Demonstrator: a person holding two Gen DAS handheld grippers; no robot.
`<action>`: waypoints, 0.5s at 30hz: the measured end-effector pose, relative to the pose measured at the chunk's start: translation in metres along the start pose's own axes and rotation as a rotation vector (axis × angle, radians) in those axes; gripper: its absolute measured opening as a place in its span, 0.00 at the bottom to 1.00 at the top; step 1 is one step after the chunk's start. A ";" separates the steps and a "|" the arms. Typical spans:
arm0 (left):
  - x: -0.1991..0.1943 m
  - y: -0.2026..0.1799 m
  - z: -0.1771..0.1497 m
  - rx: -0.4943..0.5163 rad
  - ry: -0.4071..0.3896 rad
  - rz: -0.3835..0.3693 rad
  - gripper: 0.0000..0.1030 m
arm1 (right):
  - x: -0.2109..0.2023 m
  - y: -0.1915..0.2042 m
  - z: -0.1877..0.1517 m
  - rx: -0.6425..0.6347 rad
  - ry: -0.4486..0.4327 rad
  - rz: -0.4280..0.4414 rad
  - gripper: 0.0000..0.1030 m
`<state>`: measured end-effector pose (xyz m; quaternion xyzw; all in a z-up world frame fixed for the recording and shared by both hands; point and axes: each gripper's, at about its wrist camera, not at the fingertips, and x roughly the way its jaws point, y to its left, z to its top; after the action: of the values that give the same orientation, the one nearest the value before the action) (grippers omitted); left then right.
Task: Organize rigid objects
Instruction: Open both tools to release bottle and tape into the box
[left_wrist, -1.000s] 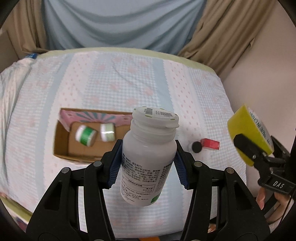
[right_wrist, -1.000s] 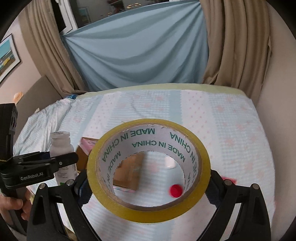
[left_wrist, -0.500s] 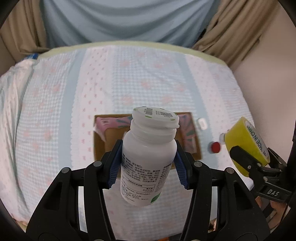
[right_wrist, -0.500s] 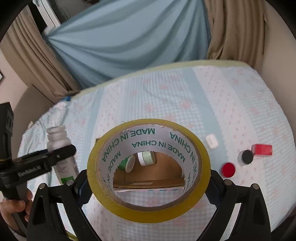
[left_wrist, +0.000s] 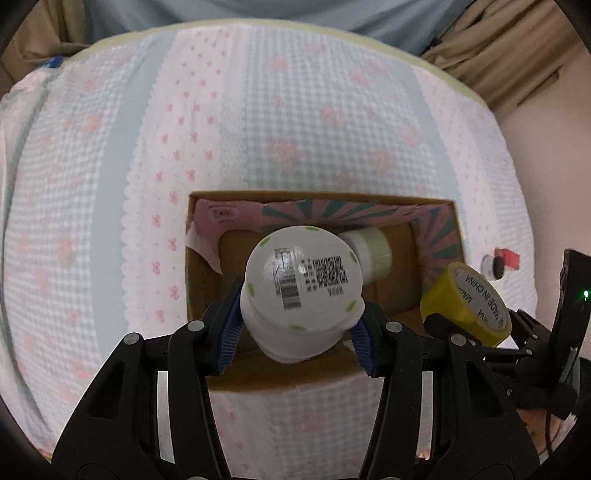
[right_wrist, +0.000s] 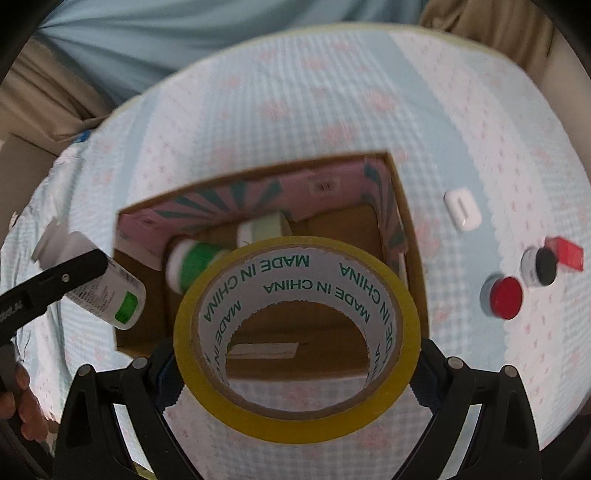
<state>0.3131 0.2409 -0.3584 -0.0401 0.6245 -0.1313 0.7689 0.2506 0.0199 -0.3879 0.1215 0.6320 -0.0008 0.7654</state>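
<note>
My left gripper (left_wrist: 295, 332) is shut on a white pill bottle (left_wrist: 301, 291), cap towards the camera, held over the open cardboard box (left_wrist: 436, 202). The bottle also shows at the left of the right wrist view (right_wrist: 107, 291). My right gripper (right_wrist: 295, 373) is shut on a yellow tape roll (right_wrist: 295, 339), held over the box's near right corner (right_wrist: 413, 266); the roll also shows in the left wrist view (left_wrist: 465, 302). Inside the box lie a green-capped jar (right_wrist: 195, 264) and a pale jar (right_wrist: 264, 229).
The box sits on a bed with a checked pink-and-blue cover (left_wrist: 110, 184). To the box's right lie a white case (right_wrist: 461, 205), a red-lidded pot (right_wrist: 504, 297), a black-lidded pot (right_wrist: 539, 266) and a red block (right_wrist: 567, 253). Curtains hang behind.
Both grippers have moved forward and tilted down over the box. The bottle now points cap-first at the camera, and the tape roll hangs above the box's right end.
</note>
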 end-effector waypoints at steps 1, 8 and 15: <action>0.009 0.002 0.000 -0.001 0.016 -0.001 0.46 | 0.007 -0.002 0.001 0.003 0.016 -0.006 0.93; 0.023 0.002 0.000 0.038 0.050 0.052 0.46 | 0.031 0.002 0.009 -0.054 0.098 -0.057 0.93; 0.031 -0.005 0.002 0.058 0.056 0.082 0.97 | 0.039 0.007 0.016 -0.083 0.068 -0.091 1.00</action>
<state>0.3202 0.2280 -0.3865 0.0118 0.6428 -0.1188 0.7566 0.2746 0.0295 -0.4218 0.0609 0.6618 -0.0053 0.7471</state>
